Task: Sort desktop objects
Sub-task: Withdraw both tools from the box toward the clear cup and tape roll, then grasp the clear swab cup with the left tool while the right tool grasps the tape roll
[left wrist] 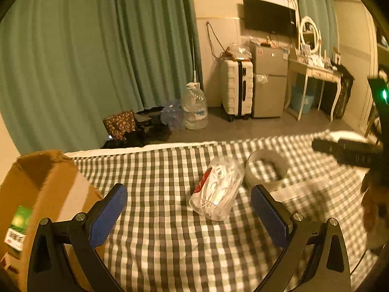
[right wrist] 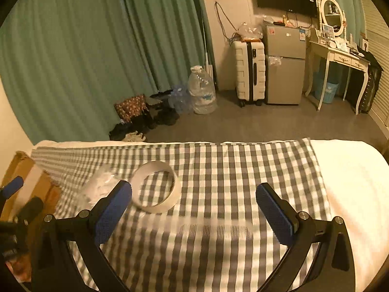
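A clear plastic bag of white cable with a red label lies on the checked cloth, just ahead of my open left gripper. A white tape roll lies flat to its right. In the right wrist view the tape roll sits ahead and left of my open right gripper, close to its left finger; the bag shows blurred behind that finger. A clear ruler-like strip lies flat between the right jaws. Nothing is held by either gripper.
An open cardboard box stands at the cloth's left edge. The right gripper's body reaches in from the right. White bedding lies right of the cloth. Beyond are green curtains, a water jug, a suitcase, a small fridge and a dressing table.
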`<state>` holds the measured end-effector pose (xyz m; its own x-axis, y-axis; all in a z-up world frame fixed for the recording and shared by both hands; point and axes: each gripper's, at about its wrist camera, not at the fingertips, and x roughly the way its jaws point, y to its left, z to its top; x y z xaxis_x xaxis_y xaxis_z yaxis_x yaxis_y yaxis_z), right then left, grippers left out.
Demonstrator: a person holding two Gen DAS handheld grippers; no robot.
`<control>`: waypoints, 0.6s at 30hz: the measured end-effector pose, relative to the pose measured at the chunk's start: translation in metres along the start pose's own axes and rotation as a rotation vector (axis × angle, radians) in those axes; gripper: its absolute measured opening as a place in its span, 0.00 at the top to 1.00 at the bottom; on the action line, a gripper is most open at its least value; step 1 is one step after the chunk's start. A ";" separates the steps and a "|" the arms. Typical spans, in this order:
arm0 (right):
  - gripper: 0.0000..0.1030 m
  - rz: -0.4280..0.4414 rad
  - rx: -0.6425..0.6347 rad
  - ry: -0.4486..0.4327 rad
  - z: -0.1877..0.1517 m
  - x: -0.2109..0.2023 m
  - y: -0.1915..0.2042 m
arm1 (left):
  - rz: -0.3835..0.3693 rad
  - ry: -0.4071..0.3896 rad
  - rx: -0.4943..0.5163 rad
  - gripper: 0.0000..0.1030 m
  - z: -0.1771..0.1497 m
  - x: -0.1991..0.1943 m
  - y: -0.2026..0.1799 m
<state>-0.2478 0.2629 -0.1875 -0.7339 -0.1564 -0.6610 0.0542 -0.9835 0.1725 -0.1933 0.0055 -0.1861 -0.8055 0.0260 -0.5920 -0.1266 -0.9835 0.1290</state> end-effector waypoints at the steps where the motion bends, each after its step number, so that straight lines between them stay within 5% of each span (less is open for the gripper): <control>1: 0.02 -0.006 -0.001 0.007 0.000 0.008 -0.001 | 0.008 0.021 0.010 0.00 -0.005 0.011 -0.001; 9: 0.09 -0.011 -0.029 0.069 -0.010 0.046 0.007 | -0.056 0.073 -0.045 0.00 -0.012 0.062 0.000; 18: 0.30 -0.024 -0.138 0.141 -0.033 0.094 0.022 | -0.115 0.150 -0.045 0.00 -0.029 0.111 -0.009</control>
<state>-0.2931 0.2238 -0.2700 -0.6344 -0.1339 -0.7613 0.1372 -0.9887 0.0596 -0.2649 0.0121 -0.2767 -0.6917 0.1154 -0.7129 -0.1840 -0.9827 0.0195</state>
